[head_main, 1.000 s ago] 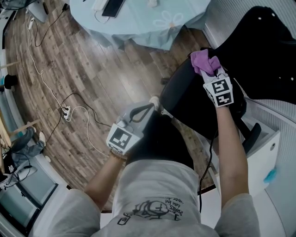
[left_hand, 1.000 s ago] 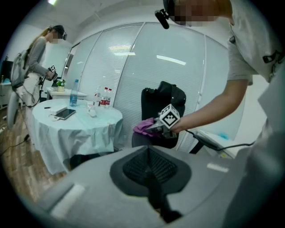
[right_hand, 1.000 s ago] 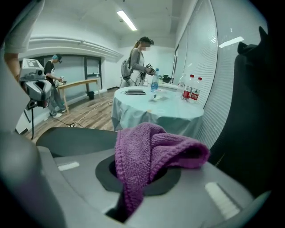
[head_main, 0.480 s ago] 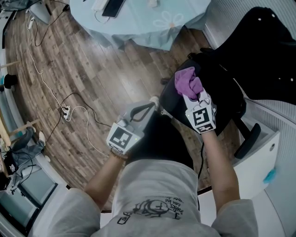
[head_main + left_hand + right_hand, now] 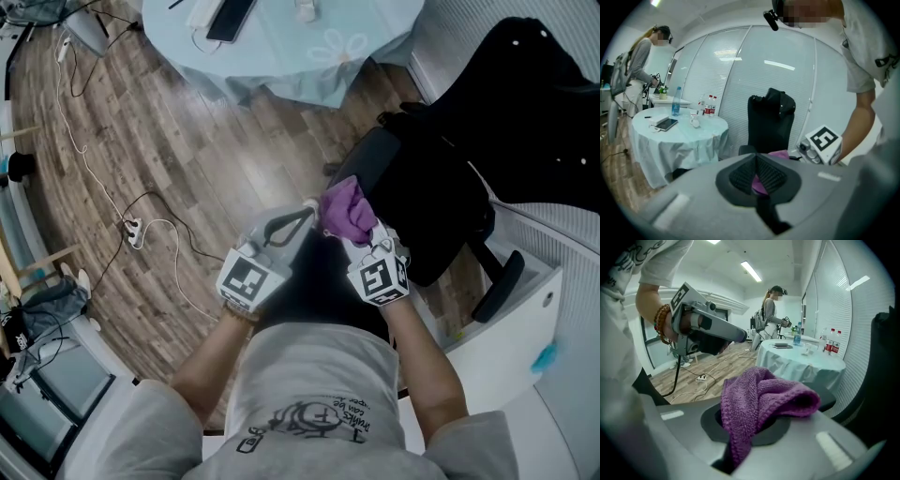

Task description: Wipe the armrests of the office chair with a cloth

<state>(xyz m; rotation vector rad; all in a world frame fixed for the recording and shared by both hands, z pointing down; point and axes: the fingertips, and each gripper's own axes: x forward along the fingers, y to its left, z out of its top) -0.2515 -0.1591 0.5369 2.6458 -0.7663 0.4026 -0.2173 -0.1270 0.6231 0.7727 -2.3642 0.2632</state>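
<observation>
Well, nearest of all is the person's grey T-shirt, both bare forearms reaching out from it. The left gripper sits just left of centre, a pale grey plastic body with a square-marker cube. Its ribbed black pads meet at the tips and grip nothing. The right gripper is right beside it, tips nearly meeting the left's, and its jaws are clamped on the cloth — a purple knitted rag, bunched and folded, with a fat loop bulging out over the top. In the right gripper view the cloth fills the space between the dark pads, one fold hanging down between them.

The cloth hovers at the near edge of the office chair, which spreads toward 2 o'clock: black, smooth and rounded. Whether the cloth touches it cannot be told from here. One slim black armrest angles out at 3 o'clock, well apart from the cloth.

Beyond lies grey-brown plank floor, with a white cable and power strip at 9 o'clock. At 12 o'clock stands a round table draped in pale blue cloth — a dark tablet lies flat on it. Farthest off, another person stands by a desk.
</observation>
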